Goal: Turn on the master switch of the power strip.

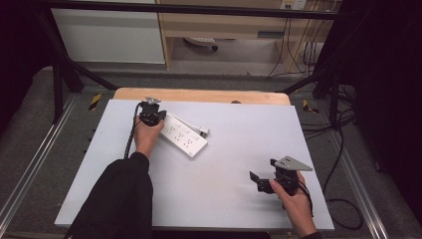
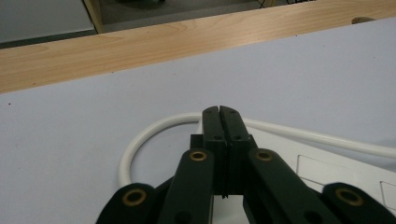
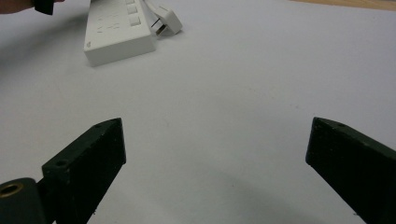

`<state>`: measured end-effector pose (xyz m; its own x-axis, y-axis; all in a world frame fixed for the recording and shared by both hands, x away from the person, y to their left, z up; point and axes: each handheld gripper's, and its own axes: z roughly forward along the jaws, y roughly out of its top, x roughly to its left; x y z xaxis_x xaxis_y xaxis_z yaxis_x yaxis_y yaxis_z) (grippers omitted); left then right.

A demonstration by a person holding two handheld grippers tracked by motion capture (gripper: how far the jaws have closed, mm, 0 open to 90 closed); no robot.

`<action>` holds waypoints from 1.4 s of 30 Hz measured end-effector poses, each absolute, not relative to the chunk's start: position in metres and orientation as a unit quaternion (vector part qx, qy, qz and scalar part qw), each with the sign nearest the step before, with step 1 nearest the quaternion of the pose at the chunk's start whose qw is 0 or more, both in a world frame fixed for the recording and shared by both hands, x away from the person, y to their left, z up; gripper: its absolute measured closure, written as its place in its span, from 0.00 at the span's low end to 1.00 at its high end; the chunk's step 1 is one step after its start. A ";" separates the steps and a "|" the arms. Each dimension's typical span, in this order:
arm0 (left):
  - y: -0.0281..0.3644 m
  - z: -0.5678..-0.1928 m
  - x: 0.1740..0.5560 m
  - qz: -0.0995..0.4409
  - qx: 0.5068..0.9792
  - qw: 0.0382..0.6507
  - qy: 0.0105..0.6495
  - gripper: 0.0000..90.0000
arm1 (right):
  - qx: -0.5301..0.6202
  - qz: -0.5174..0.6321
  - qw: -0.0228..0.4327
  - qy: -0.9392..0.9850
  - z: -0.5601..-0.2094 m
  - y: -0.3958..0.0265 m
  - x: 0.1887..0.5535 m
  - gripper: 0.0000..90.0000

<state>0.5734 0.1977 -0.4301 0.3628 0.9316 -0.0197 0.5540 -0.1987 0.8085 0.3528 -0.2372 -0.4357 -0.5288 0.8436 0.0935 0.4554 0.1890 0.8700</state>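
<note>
High view: a pale grey sheet (image 1: 224, 169) covers a light wooden table (image 1: 199, 95), with grey floor, cables and a wooden cabinet across the top of the frame. A white plastic power strip (image 1: 183, 136), flat and rectangular, lies upper left of centre, its round cord (image 2: 140, 140) looping and its plug (image 3: 168, 19) beside it. The left gripper (image 1: 151, 113) sits at the strip's far end, jaws pressed together on nothing. The right gripper (image 1: 263, 183), lower right, is spread wide over bare sheet.
</note>
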 end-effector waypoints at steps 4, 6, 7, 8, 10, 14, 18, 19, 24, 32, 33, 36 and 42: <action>0.197 -0.431 0.573 0.252 0.736 0.376 0.504 1.00 | 0.438 0.462 0.210 0.742 -0.435 -0.237 0.353 0.06; 0.196 -0.431 0.573 0.251 0.735 0.378 0.505 1.00 | 0.439 0.463 0.211 0.741 -0.436 -0.238 0.353 0.06; 0.195 -0.431 0.573 0.251 0.735 0.378 0.505 1.00 | 0.439 0.463 0.210 0.741 -0.436 -0.238 0.353 0.06; 0.195 -0.431 0.573 0.251 0.736 0.376 0.505 1.00 | 0.440 0.464 0.210 0.740 -0.436 -0.238 0.353 0.06; 0.195 -0.432 0.573 0.250 0.736 0.375 0.505 1.00 | 0.439 0.464 0.210 0.740 -0.436 -0.238 0.353 0.06; 0.194 -0.433 0.573 0.249 0.739 0.374 0.502 1.00 | 0.440 0.465 0.210 0.739 -0.435 -0.238 0.353 0.06; 0.194 -0.433 0.573 0.250 0.738 0.373 0.505 1.00 | 0.440 0.466 0.209 0.739 -0.435 -0.238 0.353 0.06; 0.194 -0.433 0.573 0.249 0.738 0.373 0.504 1.00 | 0.439 0.466 0.209 0.739 -0.435 -0.238 0.353 0.06; 0.193 -0.433 0.573 0.253 0.738 0.369 0.506 1.00 | 0.440 0.465 0.210 0.739 -0.435 -0.239 0.352 0.06; 0.193 -0.434 0.572 0.244 0.739 0.374 0.505 1.00 | 0.440 0.465 0.209 0.740 -0.435 -0.238 0.352 0.06; 0.192 -0.434 0.572 0.244 0.740 0.372 0.505 1.00 | 0.440 0.465 0.208 0.739 -0.435 -0.238 0.352 0.06; 0.191 -0.433 0.572 0.246 0.739 0.367 0.508 1.00 | 0.440 0.465 0.208 0.739 -0.435 -0.238 0.352 0.06; 0.191 -0.434 0.572 0.247 0.743 0.365 0.504 1.00 | 0.441 0.465 0.209 0.739 -0.435 -0.239 0.352 0.06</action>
